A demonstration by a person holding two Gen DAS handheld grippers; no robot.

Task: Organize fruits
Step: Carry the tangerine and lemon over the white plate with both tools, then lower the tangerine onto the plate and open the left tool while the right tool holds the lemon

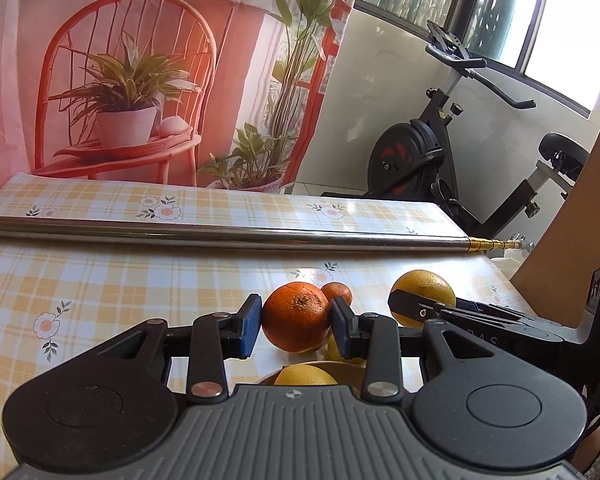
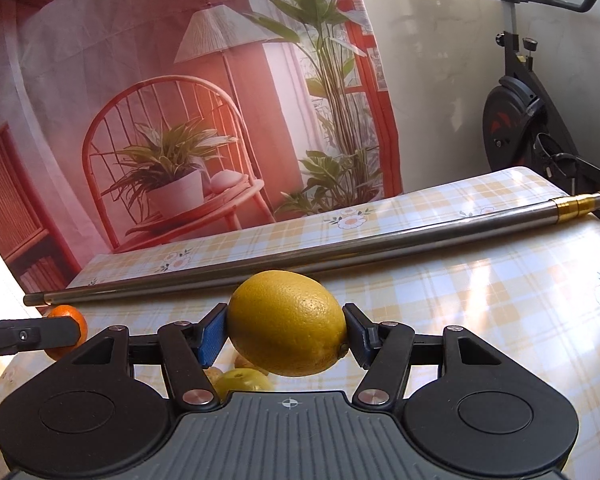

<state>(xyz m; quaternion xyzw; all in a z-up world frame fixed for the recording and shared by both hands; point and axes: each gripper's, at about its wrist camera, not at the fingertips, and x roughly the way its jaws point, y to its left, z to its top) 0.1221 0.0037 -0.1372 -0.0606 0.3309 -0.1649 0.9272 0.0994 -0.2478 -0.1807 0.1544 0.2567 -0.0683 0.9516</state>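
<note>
I grip an orange in my left gripper and a lemon in my right gripper, both off the table, neither placed yet.

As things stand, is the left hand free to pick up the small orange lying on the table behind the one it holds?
Probably not: the left tongs are shut on the big orange, which blocks the small orange.

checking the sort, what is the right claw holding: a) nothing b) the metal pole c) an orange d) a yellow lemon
d: in the right wrist view the right claw is clamped on a yellow lemon, pads pressing both ends.
</note>
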